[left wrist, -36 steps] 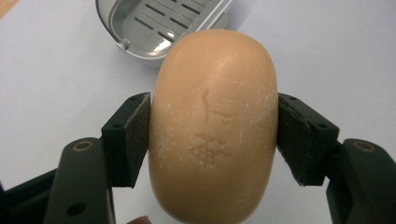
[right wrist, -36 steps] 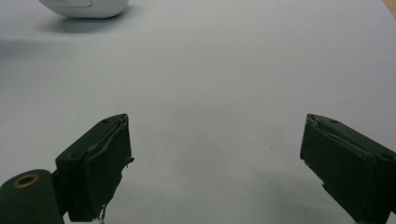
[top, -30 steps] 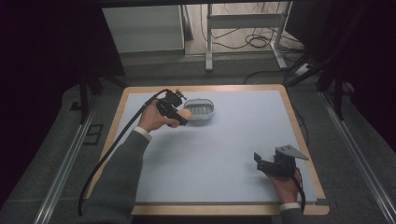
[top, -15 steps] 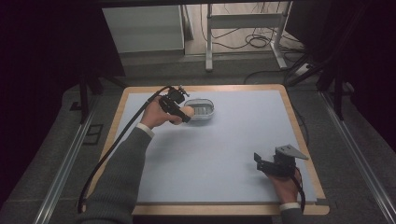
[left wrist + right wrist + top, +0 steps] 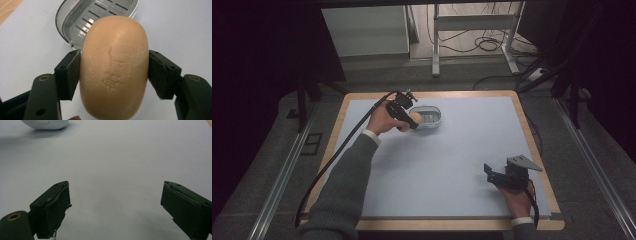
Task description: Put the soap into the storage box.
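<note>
So I've got the soap bar (image 5: 114, 67) pinched in my left gripper (image 5: 114, 72), pads (image 5: 70, 73) pressing in on its two long sides, about the middle of the bar. Holding it across the narrow width like that makes sense to me: the thing is rounded and probably slick, so grabbing the fattest, flattest stretch should keep it from squirting out. The stamped face looks up at the gripper's camera, and the far end of the bar sticks out past the pads, which leaves that end free to go down first.

Just beyond the bar's far end sits the soap dish (image 5: 82, 23), a pale oval with a slotted grey drain insert. The soap overlaps its near rim from where my gripper looks, so I reckon I'm hovering right at the edge of it, lined up to lower the bar in. Whether the bar already touches the rim, I honestly can't tell.

From the high view, my left gripper (image 5: 404, 112) is at the dish (image 5: 432, 120) on the far-left part of the blue mat (image 5: 462, 160).

My right gripper (image 5: 115, 207) sits well apart near the mat's right corner, jaws spread wide with nothing between them, just parked out of the way since one hand covers this job. Far ahead of it the dish (image 5: 46, 124) peeks in.
</note>
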Demonstrator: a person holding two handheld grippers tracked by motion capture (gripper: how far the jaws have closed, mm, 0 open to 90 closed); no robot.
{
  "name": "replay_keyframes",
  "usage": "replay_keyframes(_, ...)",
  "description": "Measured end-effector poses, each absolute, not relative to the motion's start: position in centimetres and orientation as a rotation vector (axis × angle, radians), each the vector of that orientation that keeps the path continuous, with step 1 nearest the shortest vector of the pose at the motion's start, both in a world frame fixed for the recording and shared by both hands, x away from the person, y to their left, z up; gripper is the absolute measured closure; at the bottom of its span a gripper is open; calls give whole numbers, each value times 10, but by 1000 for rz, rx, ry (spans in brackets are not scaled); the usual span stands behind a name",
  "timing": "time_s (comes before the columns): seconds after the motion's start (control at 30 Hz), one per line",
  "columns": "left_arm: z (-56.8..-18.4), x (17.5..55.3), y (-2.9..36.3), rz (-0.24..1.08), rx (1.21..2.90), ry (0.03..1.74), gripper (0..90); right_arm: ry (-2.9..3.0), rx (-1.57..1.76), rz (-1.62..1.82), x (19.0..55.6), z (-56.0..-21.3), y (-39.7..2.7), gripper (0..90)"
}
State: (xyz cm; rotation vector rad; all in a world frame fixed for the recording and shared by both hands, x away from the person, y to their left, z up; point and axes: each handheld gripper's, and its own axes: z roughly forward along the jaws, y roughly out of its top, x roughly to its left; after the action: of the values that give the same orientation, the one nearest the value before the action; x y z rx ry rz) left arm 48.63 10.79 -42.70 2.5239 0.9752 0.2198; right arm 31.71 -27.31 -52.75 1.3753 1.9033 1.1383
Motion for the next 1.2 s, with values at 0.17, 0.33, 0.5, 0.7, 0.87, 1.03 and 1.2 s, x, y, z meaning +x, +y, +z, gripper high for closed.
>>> replay_keyframes(0.17,-431,490,105,211,2532,972,322,1902,1376,1139,317,-527,-273,89)
replay_keyframes(0.33,-432,495,100,203,2550,960,322,1903,1376,1137,317,-528,-273,89)
replay_keyframes(0.5,-433,501,94,199,2561,957,322,1902,1378,1138,317,-527,-273,89)
replay_keyframes(0.7,-435,509,87,192,2563,956,322,1901,1379,1142,317,-527,-274,89)
replay_keyframes(0.87,-434,513,86,193,2560,957,322,1902,1377,1141,317,-527,-273,89)
replay_keyframes(1.03,-432,518,85,186,2565,958,322,1900,1376,1141,317,-527,-274,89)
replay_keyframes(1.2,-431,522,82,187,2562,964,323,1900,1378,1146,317,-527,-274,89)
